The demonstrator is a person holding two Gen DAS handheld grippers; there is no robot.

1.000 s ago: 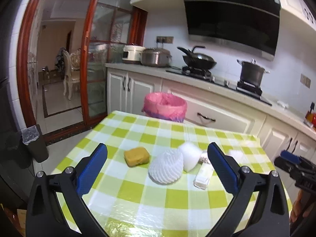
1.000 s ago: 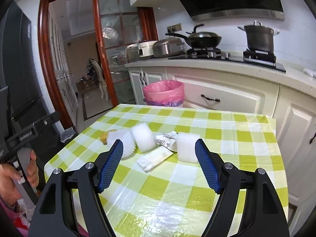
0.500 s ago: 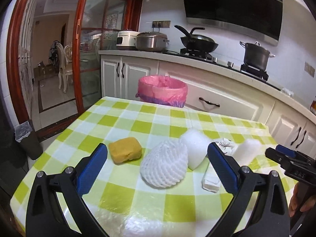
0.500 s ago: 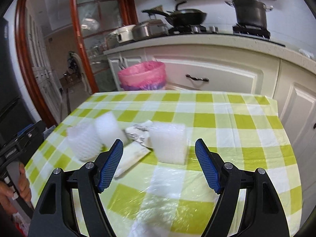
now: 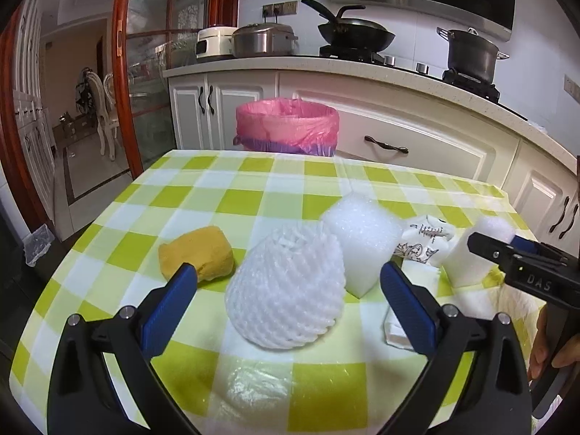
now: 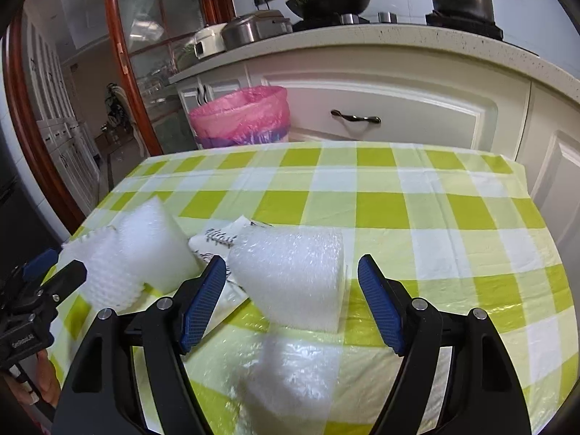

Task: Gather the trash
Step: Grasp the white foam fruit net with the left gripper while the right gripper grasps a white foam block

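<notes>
On the green-checked table [image 5: 232, 195] lie a white foam fruit net [image 5: 286, 290], a yellow sponge [image 5: 195, 253], a white bubble-wrap block [image 5: 362, 239], a printed paper scrap [image 5: 424, 239], a flat white packet [image 5: 398, 330] and a second bubble-wrap block [image 6: 293, 275]. My left gripper [image 5: 288, 311] is open, its blue pads on either side of the foam net, not touching. My right gripper [image 6: 291, 301] is open around the second bubble-wrap block. A bin with a pink bag [image 5: 286, 127] stands beyond the table's far edge; it also shows in the right wrist view [image 6: 243, 116].
White kitchen cabinets [image 5: 398, 127] run behind the table, with a wok [image 5: 355, 34], a pot [image 5: 471, 54] and cookers on the counter. A glass door with a red frame [image 5: 123, 72] stands at the left. The right gripper's body [image 5: 525, 268] shows at the right edge.
Both grippers have moved forward and lower toward the table. The foam net now sits between the left pads and the bubble-wrap block between the right pads. Both stay open.
</notes>
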